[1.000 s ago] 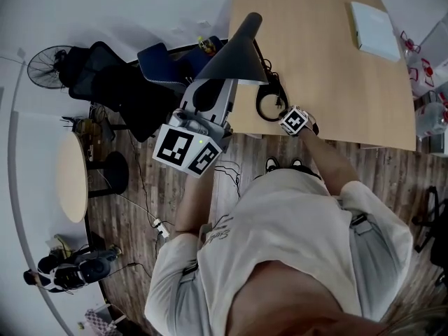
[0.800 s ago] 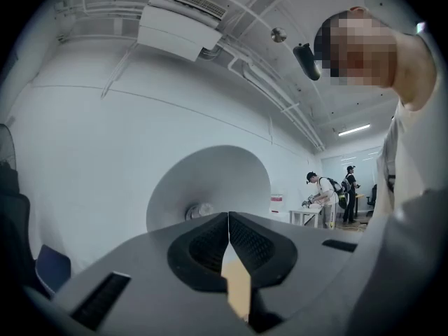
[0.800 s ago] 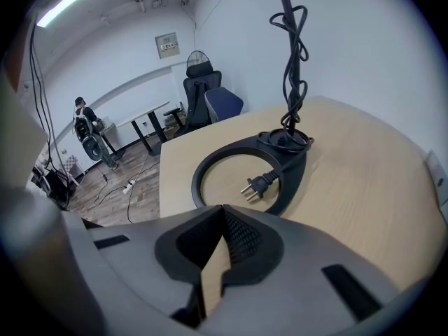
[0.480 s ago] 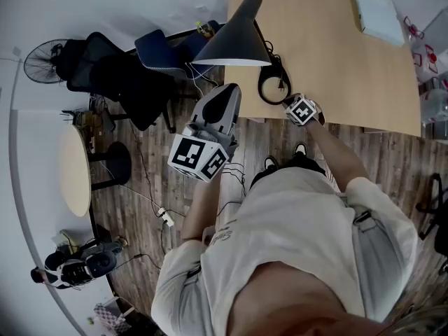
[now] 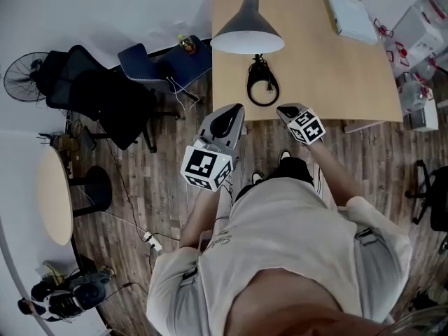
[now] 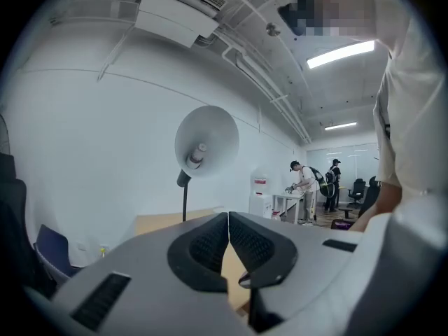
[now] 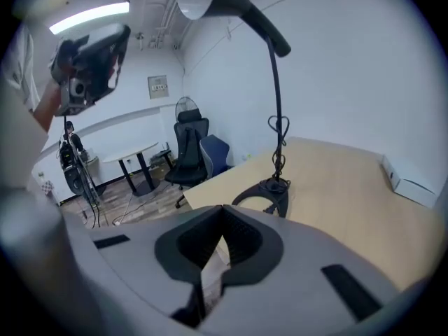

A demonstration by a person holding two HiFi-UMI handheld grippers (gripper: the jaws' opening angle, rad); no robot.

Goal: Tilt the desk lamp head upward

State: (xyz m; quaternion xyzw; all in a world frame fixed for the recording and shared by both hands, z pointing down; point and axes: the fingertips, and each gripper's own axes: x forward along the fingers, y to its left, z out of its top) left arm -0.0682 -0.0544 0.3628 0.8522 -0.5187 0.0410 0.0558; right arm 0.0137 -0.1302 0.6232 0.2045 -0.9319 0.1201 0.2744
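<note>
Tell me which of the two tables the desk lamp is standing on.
The rectangular wooden desk at the top of the head view: the desk lamp stands on it. The small round table at far left has no lamp.

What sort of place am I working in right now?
Most likely an open office or lab workspace: a wooden desk with a desk lamp, swivel office chairs beside it, and ceiling strip lights overhead.
</note>
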